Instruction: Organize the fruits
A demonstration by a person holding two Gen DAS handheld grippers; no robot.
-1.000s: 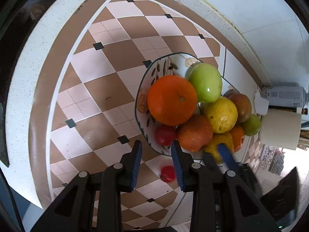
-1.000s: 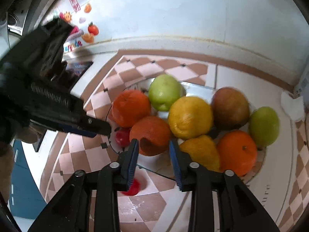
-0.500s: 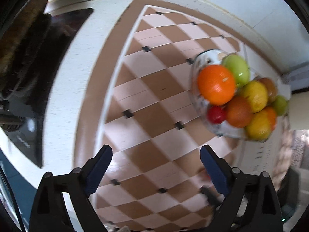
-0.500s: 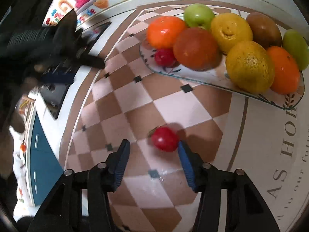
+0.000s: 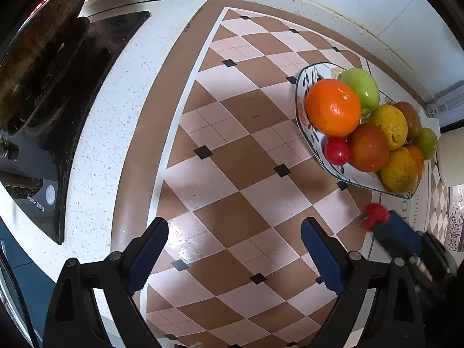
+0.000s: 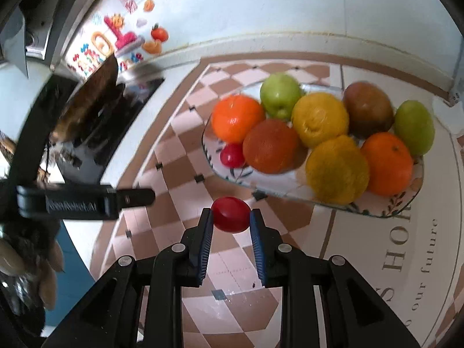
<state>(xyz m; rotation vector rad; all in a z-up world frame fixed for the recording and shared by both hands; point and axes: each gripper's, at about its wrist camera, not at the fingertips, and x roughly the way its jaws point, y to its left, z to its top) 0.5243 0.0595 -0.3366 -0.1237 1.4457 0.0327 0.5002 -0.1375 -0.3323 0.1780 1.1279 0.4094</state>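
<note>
**Last loose fruit in the jaws, plate nearly full**

The right gripper (image 6: 231,220) has its jaws closed onto a small red fruit (image 6: 231,214), one pad touching each side of it. The fruit sits just in front of the near rim of the plate (image 6: 385,213), on the side facing the camera, and it is not possible to tell from these views whether it rests on the counter (image 5: 226,156) or is already lifted clear of it.

The plate is the landmark here, and it is crowded. On it lie a bright orange (image 6: 236,117), a green apple (image 6: 279,94), a darker orange (image 6: 271,145), two yellow citrus fruits, a brownish fruit, another orange and a second green fruit at the far right end. A second small red fruit (image 6: 232,155) is tucked at the plate's left front corner, touching the darker orange.

The left gripper (image 5: 234,253) hangs well to the left of the plate with its jaws spread wide and nothing between them (it appears to have no part in this step).

As a judgement: nearly everything is gathered. No other loose fruit shows on the counter, so what is left is to carry this red fruit over the rim and set it in a gap, probably beside its twin at the left front corner.
</note>
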